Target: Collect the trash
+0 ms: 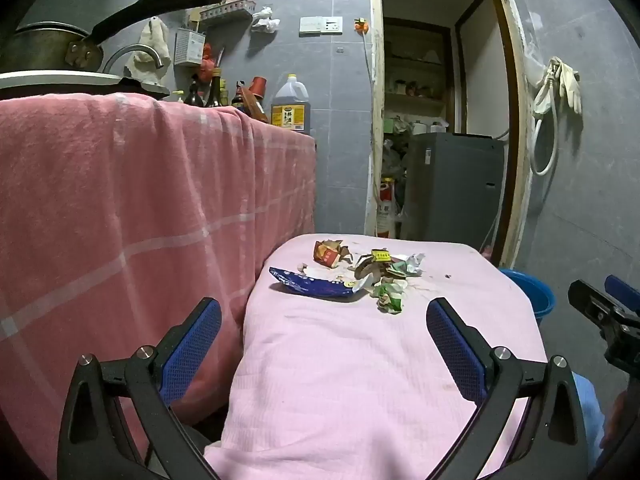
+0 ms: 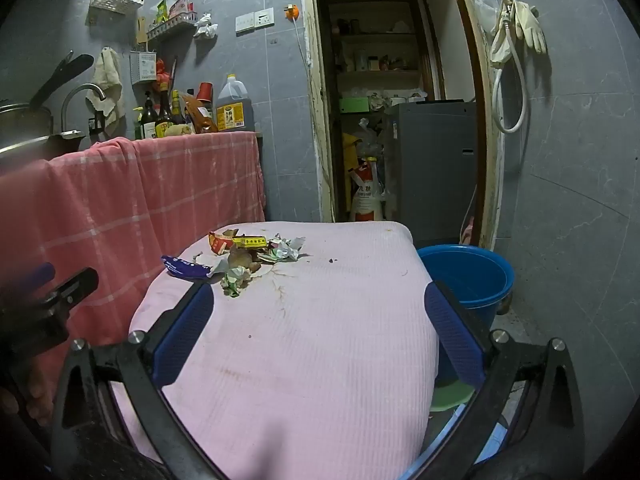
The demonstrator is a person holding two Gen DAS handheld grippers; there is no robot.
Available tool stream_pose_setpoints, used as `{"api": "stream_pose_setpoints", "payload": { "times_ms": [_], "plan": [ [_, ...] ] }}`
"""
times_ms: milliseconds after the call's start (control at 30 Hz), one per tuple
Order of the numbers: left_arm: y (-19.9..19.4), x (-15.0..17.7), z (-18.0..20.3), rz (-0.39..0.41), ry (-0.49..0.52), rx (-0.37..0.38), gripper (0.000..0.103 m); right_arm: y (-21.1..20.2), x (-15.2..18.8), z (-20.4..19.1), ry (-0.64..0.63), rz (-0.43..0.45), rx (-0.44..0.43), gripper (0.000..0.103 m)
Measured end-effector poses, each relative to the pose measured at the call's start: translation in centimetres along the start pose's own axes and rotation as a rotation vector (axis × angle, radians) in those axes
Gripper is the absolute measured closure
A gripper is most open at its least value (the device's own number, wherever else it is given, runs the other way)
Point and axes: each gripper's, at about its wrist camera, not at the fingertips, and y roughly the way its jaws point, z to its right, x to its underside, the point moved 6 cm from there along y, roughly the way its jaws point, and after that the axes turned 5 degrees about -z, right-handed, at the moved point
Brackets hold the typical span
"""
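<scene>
Trash is lying heaped on the far part of the pink cloth, left of the blue bucket, looking light, crumpled and flimsy, so I am judging a raised fold the best hold while both my left claw and right claw are gaping wide, grasping and touching nothing.

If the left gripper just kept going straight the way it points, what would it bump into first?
Probably the pink cloth, short of the trash pile. The open left gripper tilts slightly downward over bare cloth, though depth is hard to judge.
</scene>
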Motion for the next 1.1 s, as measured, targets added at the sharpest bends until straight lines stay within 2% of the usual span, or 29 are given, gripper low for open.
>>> {"api": "stream_pose_setpoints", "payload": {
  "times_ms": [1100],
  "plan": [
    [0.19,-0.20,0.11,-0.014,-0.006,0.010,0.002,-0.13,0.10,0.11,0.000,0.008,0.001,0.000]
  ]
}}
